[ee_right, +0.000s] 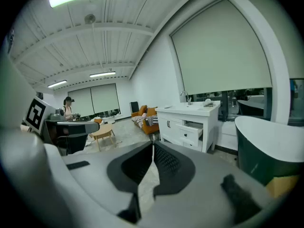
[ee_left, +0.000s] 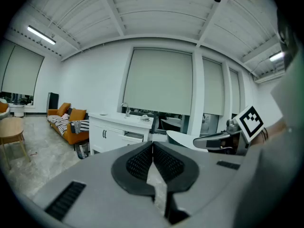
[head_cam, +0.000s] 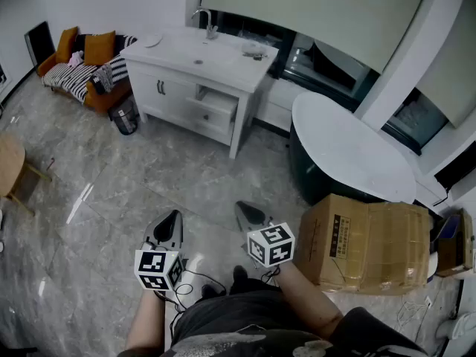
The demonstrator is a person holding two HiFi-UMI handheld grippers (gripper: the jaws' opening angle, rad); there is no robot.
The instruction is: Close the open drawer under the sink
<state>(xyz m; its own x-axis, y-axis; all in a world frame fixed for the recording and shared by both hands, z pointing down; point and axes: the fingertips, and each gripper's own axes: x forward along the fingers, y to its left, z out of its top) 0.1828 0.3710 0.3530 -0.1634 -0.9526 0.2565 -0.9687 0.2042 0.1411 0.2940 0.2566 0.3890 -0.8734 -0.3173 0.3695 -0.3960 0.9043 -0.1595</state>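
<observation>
A white sink cabinet (head_cam: 195, 80) stands far ahead against the wall, with a tap on top. Its upper right drawer (head_cam: 214, 104) is pulled out, seen too as the drawer (ee_right: 194, 131) in the right gripper view and the drawer (ee_left: 133, 137) in the left gripper view. My left gripper (head_cam: 169, 224) and right gripper (head_cam: 249, 215) hover low over the grey floor, close to my body and well short of the cabinet. Both are shut with their pads (ee_left: 153, 146) touching and nothing between them, as the right gripper (ee_right: 153, 148) also shows.
A dark green tub with a white rim (head_cam: 349, 151) stands to the right of the cabinet. A cardboard box (head_cam: 368, 240) lies on the floor at my right. An orange sofa (head_cam: 85, 69) and a bin (head_cam: 124, 116) are left of the cabinet, a wooden table (head_cam: 11, 166) at far left.
</observation>
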